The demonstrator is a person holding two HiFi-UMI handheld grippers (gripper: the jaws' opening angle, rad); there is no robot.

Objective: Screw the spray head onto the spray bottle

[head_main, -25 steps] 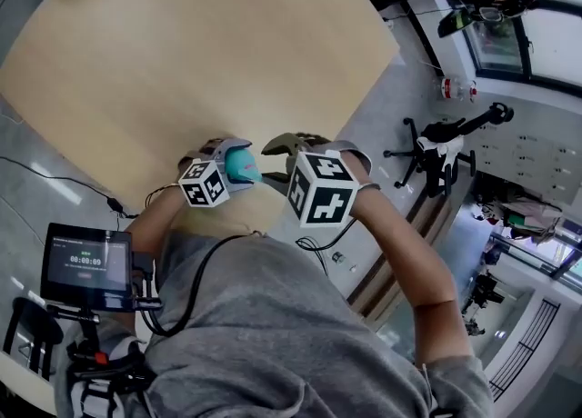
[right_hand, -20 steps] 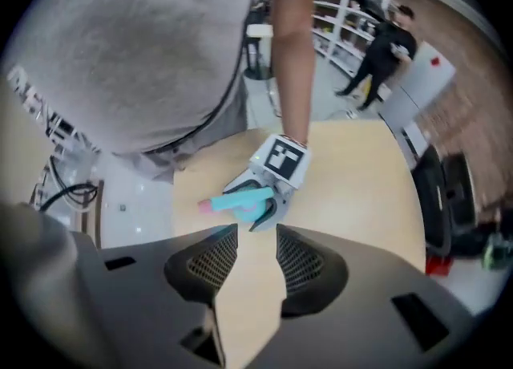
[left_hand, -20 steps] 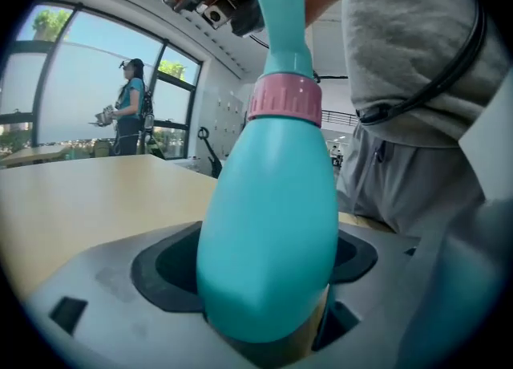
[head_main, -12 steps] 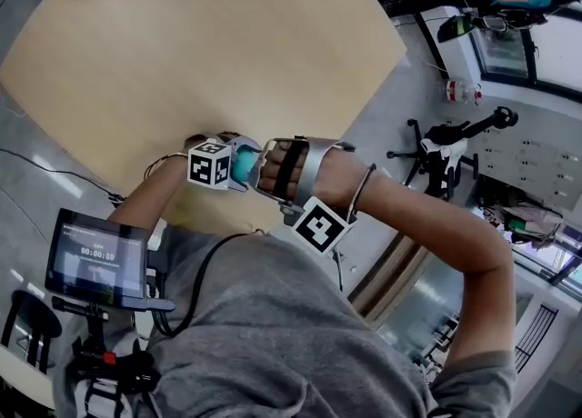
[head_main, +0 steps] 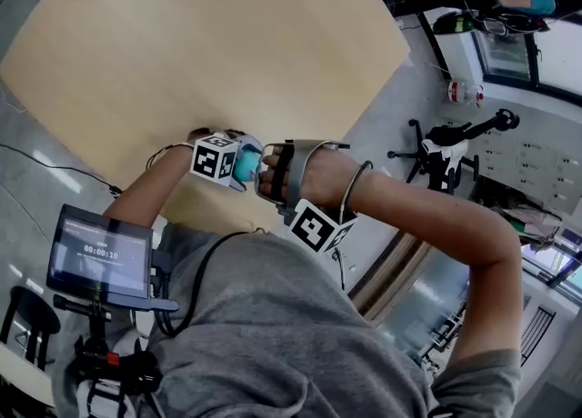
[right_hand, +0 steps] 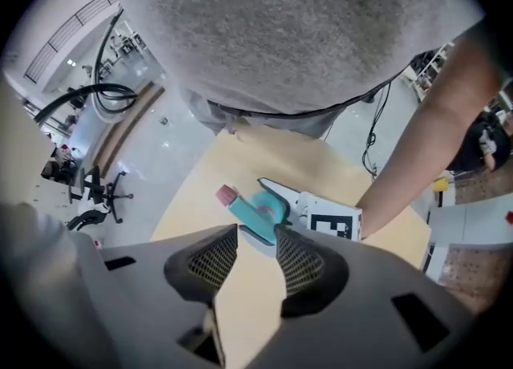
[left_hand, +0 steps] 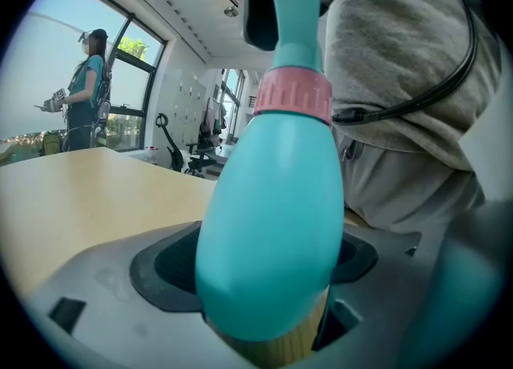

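Holding spray bottle [left_hand: 272, 223] in left gripper [left_hand: 263, 261], jaws wide, clamped on its belly, above near table [head_main: 200, 53] edge | poising right gripper [right_hand: 256, 231] half-open, empty, near pink-collared spray head [left_hand: 295, 6] | risking cross-threading from tilted bite, bottle slipping under twist

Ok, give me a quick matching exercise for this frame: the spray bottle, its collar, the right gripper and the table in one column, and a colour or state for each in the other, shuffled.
Things
1. spray bottle
2. collar on the bottle's neck
3. right gripper
4. table

Colour or state
A. light wood
B. jaws apart, clamping nothing
C. clamped by the left gripper
D. pink

Pairs: 1-C, 2-D, 3-B, 4-A
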